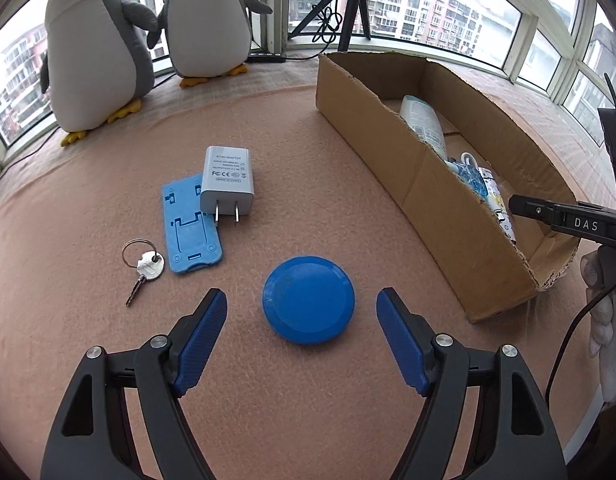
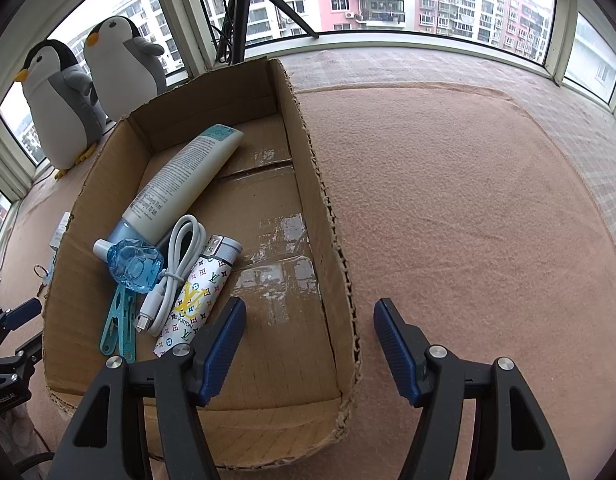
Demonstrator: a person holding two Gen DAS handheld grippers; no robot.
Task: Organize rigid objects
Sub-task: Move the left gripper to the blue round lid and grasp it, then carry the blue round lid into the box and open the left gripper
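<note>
A blue round disc (image 1: 308,299) lies on the pink cloth just ahead of my open, empty left gripper (image 1: 301,306), between its blue pads. Left of it lie a key on a ring (image 1: 144,268), a blue plastic stand (image 1: 190,222) and a white power adapter (image 1: 227,179) resting partly on the stand. The cardboard box (image 1: 448,208) stands to the right. My right gripper (image 2: 310,318) is open and empty, straddling the box's right wall (image 2: 332,240). Inside the box lie a white tube (image 2: 185,174), a light blue bottle (image 2: 133,268), a white cable (image 2: 171,276), a patterned lighter (image 2: 197,300) and a teal clip (image 2: 117,328).
Two plush penguins (image 1: 107,40) stand at the back left by the window. A black tripod (image 1: 348,8) with cables stands on the sill behind the box. The pink cloth (image 2: 468,220) stretches to the right of the box. The right gripper's body shows at the left wrist view's right edge (image 1: 568,220).
</note>
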